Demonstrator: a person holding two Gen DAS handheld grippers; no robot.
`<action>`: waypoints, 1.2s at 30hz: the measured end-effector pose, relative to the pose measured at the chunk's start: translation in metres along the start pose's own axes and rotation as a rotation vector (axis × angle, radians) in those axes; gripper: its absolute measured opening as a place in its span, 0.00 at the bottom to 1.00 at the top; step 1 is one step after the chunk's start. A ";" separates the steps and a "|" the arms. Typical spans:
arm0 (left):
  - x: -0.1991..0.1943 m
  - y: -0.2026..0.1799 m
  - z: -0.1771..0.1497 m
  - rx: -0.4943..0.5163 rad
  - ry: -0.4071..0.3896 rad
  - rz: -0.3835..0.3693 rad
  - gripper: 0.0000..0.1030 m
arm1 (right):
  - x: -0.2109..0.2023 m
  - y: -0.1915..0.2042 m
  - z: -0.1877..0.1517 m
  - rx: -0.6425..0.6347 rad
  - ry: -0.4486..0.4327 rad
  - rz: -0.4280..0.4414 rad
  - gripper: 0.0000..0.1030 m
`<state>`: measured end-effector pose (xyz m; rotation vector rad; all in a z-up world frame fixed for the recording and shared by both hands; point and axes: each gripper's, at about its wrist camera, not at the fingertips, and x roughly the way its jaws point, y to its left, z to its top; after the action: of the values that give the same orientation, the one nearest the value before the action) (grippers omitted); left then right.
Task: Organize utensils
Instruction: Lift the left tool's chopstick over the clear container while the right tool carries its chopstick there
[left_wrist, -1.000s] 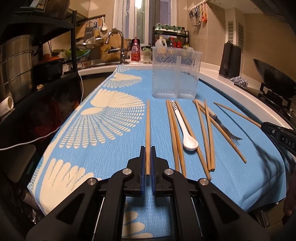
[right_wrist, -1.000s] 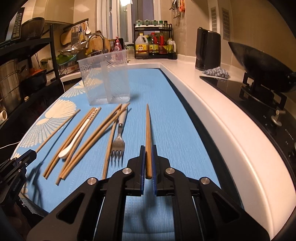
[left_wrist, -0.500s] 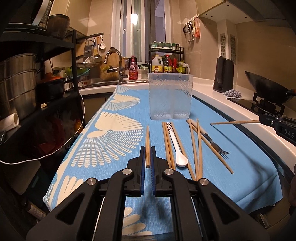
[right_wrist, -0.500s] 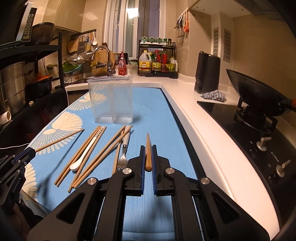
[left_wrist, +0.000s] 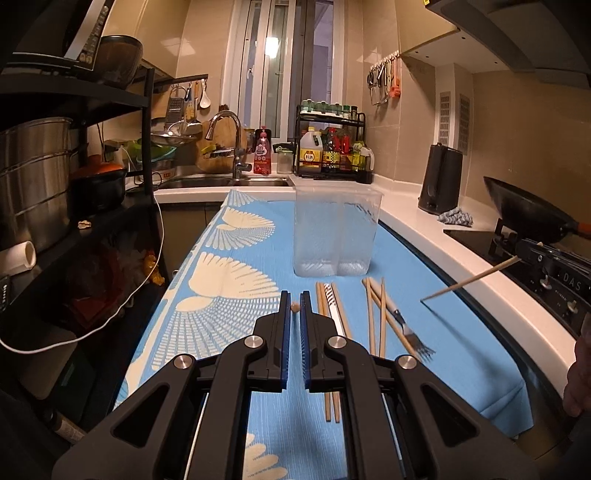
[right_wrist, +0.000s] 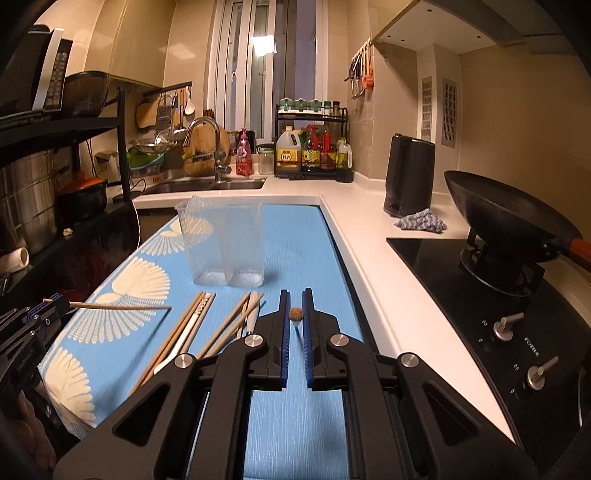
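left wrist: chopstick pinched end-on between fingers.

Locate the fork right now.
In the left wrist view the fork lies on the blue mat, right of the left gripper, among loose chopsticks.

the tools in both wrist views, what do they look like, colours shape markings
Both match: the left tool and right tool have matte black plastic linkage arms with triangular cutouts, silver round pivot bolts, and two narrow parallel fingers lined with blue pads. White lettering shows on each body from the other view, "DAS" on the right one. No cables or sleeves visible.
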<state>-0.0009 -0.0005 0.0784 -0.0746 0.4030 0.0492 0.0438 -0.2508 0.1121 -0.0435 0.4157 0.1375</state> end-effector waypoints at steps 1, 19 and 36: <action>0.000 0.001 0.003 -0.003 -0.004 -0.002 0.05 | 0.000 -0.001 0.004 0.004 -0.004 0.004 0.06; 0.041 0.022 0.101 -0.057 0.055 -0.110 0.05 | 0.005 0.002 0.085 -0.031 -0.026 0.075 0.06; 0.072 0.017 0.230 -0.071 0.083 -0.241 0.05 | 0.035 0.024 0.234 -0.020 -0.102 0.207 0.06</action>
<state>0.1539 0.0376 0.2602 -0.1948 0.4723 -0.1782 0.1658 -0.2063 0.3111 -0.0134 0.3162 0.3463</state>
